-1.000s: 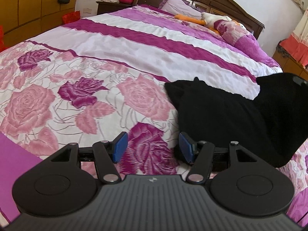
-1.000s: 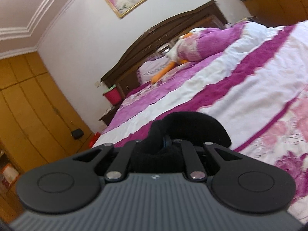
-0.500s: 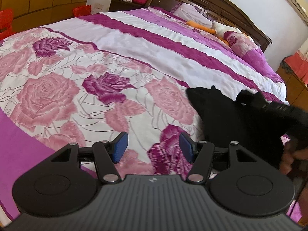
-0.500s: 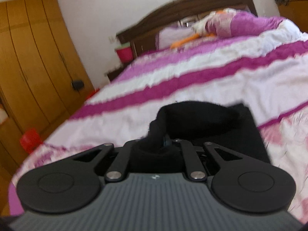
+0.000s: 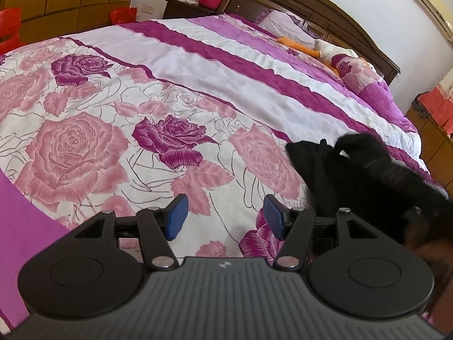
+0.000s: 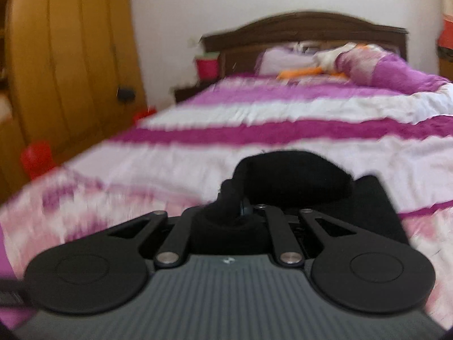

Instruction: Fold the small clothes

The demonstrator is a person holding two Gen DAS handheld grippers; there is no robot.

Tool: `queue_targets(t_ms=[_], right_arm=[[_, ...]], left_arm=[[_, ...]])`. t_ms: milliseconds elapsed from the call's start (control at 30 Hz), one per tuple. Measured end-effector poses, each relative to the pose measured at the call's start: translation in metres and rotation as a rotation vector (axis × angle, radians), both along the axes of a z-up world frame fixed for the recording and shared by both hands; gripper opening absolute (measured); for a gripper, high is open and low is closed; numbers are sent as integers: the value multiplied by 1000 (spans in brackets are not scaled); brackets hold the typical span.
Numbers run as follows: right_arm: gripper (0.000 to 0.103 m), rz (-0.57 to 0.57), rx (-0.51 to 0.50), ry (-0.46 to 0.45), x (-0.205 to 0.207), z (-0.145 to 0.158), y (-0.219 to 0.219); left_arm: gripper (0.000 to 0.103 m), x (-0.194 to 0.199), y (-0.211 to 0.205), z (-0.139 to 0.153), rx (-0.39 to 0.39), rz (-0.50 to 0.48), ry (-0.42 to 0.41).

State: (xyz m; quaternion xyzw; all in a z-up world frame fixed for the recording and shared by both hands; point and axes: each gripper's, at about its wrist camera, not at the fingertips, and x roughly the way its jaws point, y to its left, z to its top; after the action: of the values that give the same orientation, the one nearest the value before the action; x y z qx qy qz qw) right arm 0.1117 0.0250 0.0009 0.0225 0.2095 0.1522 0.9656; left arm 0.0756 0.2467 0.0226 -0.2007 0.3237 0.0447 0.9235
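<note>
- Since the earlier frames, the right gripper (image 6: 240, 208) has swung across the bed (image 5: 226, 65) with its pinch of black garment (image 5: 317, 175), rolling as it goes, so the headboard (image 6: 305, 25) now sits level in its view where it was tilted before; the left gripper (image 5: 225, 216) has drifted a little over the rose print.
- Left gripper: its 2 blue pads (image 5: 177, 216) stand apart with only the bedspread showing between them; it holds nothing.
- Right gripper: its jaws are pressed together on a bunched fold of the garment, which bulges out ahead of the fingers.
- Garment's place: it lies on the flowered bedspread at the right of the left view, just beyond the left gripper's right finger, with one edge lifted by the right gripper.
- Handling, as a judgement: the cloth looks soft, light and limp, so it will sag and drag rather than keep a shape; a hem or corner should give the cleanest hold, with the other gripper pinning the opposite edge.
- Hard to make out: the right view is smeared by motion, and black on black hides seams, so what kind of garment it is cannot be told.
- Cut off: the garment's right side and the blurred hand (image 5: 424, 238) there run out of the left view.
</note>
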Motion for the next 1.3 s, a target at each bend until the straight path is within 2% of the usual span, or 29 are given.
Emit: queue_targets(t_ms=[100,167,300,500,633,767,867,1000,1133,1233,1300], right_arm=[[13,56,-11,83,4,-30,11],[15,73,-13,74,-1,-37,12],[29,125,13,65,-20,-22,7],[30,201,87,40,-55,2,-10],[30,178,123,24,-74,19,-34],[30,82,163,14,-77,31,-66],[31,6,197,1,-74,30,-89],[31,-69,233,33,-66,18,-115],[31,-90,216,64,-61,4,-122],[30,-83,216,81,-57,-5,-124],[30,-76,213,87,-56,-10,-125]], left_arm=[[65,2,2,2,6,3,-4],[65,3,3,4,6,3,-8],[65,9,1,8,14,-1,-14],[65,22,-13,19,15,-46,-40],[65,39,-30,32,21,-104,-68],[65,63,-53,40,21,-168,-90],[65,82,-74,39,32,-216,-96],[65,111,-104,31,95,-270,-80],[65,140,-123,18,136,-259,-60],[65,160,-127,5,163,-203,-31],[65,170,-128,-8,208,-159,5]])
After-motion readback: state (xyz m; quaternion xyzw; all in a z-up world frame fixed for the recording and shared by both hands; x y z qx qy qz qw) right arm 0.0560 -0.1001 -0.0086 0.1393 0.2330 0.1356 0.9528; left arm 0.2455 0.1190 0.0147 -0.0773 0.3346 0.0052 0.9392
